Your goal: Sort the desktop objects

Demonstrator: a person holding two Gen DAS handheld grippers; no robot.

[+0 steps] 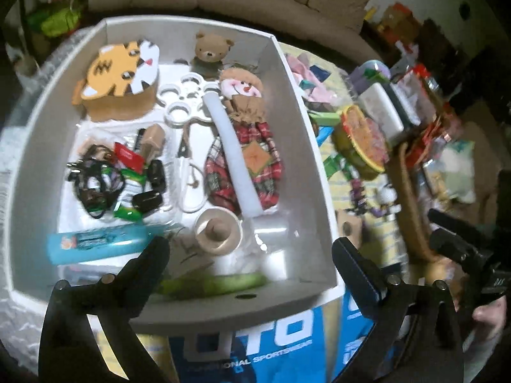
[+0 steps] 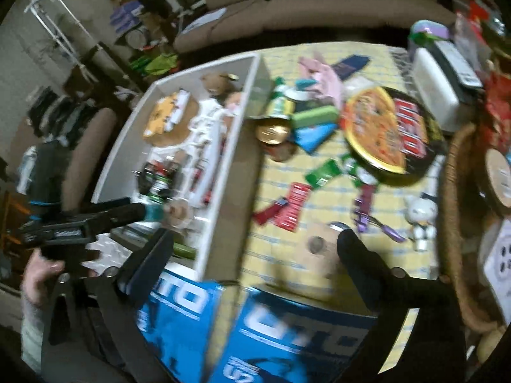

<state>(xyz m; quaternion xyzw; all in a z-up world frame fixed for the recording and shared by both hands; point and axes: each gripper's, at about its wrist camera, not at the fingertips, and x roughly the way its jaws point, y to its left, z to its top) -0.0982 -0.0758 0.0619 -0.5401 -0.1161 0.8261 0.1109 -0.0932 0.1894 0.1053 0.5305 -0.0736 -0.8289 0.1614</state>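
The white box sits on the yellow cloth, crammed with a tiger tin, a plaid doll and scissors. Over its near edge the left gripper gapes, holding nothing. Right of the box, the right gripper hangs spread and empty near a noodle bowl and red packets.

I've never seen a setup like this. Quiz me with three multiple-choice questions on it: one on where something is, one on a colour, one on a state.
1. Where is the tiger-face box?
A. inside the white bin
B. on the yellow cloth
C. on the sofa

2. What colour is the tube at the bin's near end?
A. red
B. turquoise
C. black

3. How is the left hand-held gripper?
A. shut on a toy
B. open, empty
C. out of view

Answers: 1 A, it lies within the bin walls; 2 B, its wrapper is turquoise; 3 B, its fingers are spread with nothing between.
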